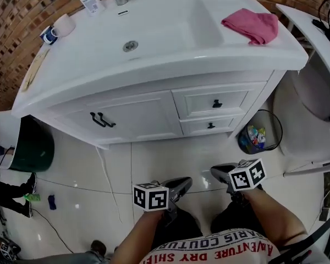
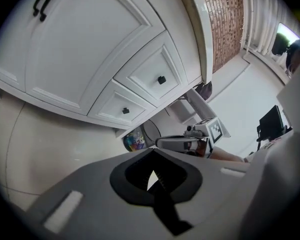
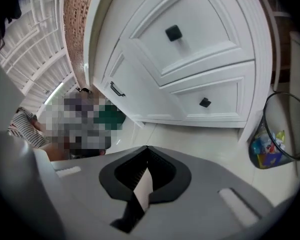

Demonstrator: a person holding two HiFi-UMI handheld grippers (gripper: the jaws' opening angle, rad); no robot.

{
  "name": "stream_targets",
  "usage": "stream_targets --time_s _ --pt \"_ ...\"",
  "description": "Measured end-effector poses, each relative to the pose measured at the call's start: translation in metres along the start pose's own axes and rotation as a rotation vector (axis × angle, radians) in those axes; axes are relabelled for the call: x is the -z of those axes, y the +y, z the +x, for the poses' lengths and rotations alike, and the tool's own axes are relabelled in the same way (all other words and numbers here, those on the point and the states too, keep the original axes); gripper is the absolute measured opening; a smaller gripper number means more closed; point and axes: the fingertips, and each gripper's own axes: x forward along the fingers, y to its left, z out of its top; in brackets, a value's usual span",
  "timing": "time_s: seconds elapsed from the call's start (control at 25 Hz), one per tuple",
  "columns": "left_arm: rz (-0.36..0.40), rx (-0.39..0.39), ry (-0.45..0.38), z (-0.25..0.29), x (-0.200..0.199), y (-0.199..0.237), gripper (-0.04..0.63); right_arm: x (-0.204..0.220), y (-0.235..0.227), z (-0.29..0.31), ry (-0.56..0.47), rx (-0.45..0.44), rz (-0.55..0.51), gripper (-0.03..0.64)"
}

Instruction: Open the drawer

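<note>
Low in the middle of the head view, my left gripper (image 1: 179, 183) and my right gripper (image 1: 220, 172) hang side by side over the pale tiled floor (image 1: 154, 158). They are apart from each other and well short of the white vanity (image 1: 137, 114). Both pairs of jaws are pressed together with nothing between them; each gripper view shows the tips meeting on empty air.

Right of centre on the vanity front, the upper drawer (image 1: 214, 102) sits directly above the narrower lower drawer (image 1: 210, 126). Each has a small black knob, and both are fully shut, flush with the frame. In the left gripper view the two drawers lie at centre and centre left, tilted. In the right gripper view they fill the upper right, the upper knob (image 3: 173, 33) near the top and the lower knob (image 3: 205, 102) at mid height. Neither gripper touches a knob.

Left of the drawers, the double doors carry two black bar handles (image 1: 102, 120), close together. On the counter a pink cloth (image 1: 252, 25) lies at the upper right, beside the sink basin (image 1: 154, 32). A wire wastebasket (image 1: 244, 139) holding colourful scraps stands on the floor just right of the lower drawer.
</note>
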Motion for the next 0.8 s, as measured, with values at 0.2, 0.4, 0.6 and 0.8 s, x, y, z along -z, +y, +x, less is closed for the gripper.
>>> stream_targets --time_s 0.2,0.4,0.6,0.8 --pt "0.010 0.005 -0.005 0.027 0.023 0.051 -0.005 0.002 -0.058 0.047 -0.083 0.056 0.022 0.008" --pt "0.005 -0.009 0.003 0.031 0.038 0.068 -0.005 0.008 -0.077 0.067 -0.078 0.080 0.017 0.052" --pt "0.003 -0.014 0.021 0.028 0.051 0.068 -0.005 -0.002 -0.091 0.074 -0.096 0.098 0.024 0.092" --pt "-0.005 -0.012 0.040 0.031 0.059 0.066 -0.005 -0.034 -0.113 0.078 -0.175 0.163 0.019 0.129"
